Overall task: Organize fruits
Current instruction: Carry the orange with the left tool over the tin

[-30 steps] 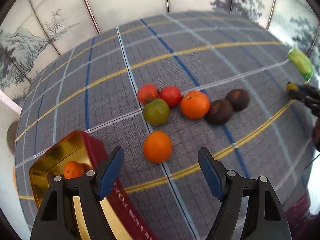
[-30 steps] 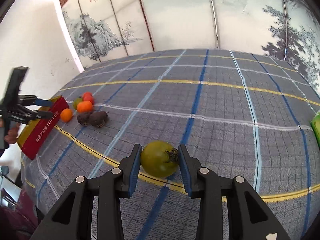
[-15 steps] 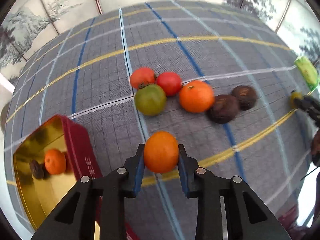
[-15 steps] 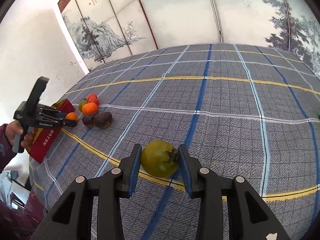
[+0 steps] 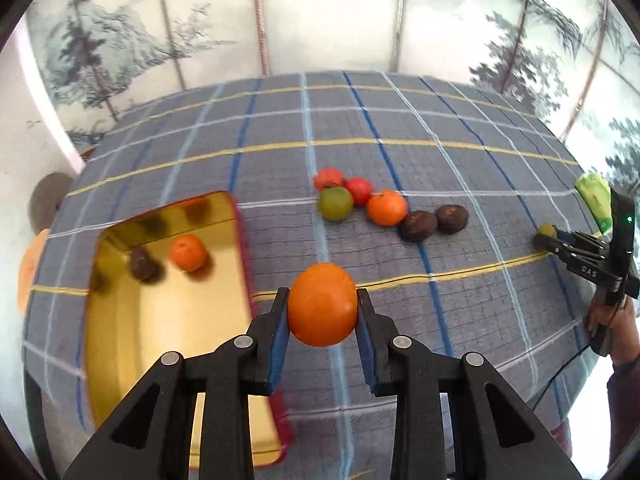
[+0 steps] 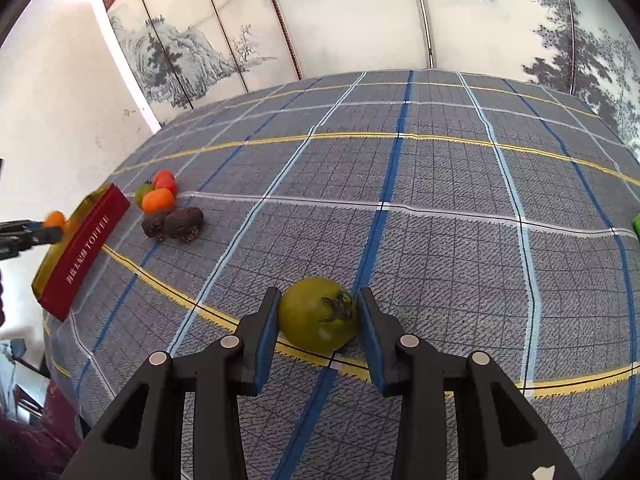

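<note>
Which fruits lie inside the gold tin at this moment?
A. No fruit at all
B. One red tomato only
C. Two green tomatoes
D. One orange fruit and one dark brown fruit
D: in the left wrist view, the gold tin holds one orange fruit and one dark brown fruit, side by side near its far end; the dim patches near them look like reflections on the wall.

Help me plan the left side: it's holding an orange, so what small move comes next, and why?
Probably carry the orange, clamped in the left gripper, leftward over the gold tin, which already holds an orange and a dark fruit.
</note>
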The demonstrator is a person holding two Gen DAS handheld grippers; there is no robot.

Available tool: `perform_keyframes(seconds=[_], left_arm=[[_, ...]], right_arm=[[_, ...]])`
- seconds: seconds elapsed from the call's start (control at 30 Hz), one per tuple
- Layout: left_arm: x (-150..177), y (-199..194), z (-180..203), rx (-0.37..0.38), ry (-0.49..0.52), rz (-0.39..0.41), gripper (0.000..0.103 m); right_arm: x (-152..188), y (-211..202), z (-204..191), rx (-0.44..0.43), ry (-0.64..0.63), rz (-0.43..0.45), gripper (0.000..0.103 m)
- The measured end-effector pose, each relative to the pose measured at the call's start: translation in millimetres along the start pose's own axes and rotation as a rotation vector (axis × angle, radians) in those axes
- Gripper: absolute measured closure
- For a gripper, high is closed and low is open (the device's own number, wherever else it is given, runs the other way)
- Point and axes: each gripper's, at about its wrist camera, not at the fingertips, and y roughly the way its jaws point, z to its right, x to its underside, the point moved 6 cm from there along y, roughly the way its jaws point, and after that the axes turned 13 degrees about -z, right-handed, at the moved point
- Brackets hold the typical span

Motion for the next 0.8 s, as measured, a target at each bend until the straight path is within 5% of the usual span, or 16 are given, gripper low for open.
perform_keyframes(seconds=[0.4,0.8], left_arm=[[25,-20,-43,-0.145,-0.046,0.083,0.071],[40,-2,-97,-0.246,-0.115,0.065,0.071]], right_arm=[[1,0,-2,0.027,-0.002,0.003,0.067],[1,0,-2,0.042,-0.010,0.003,0.067]])
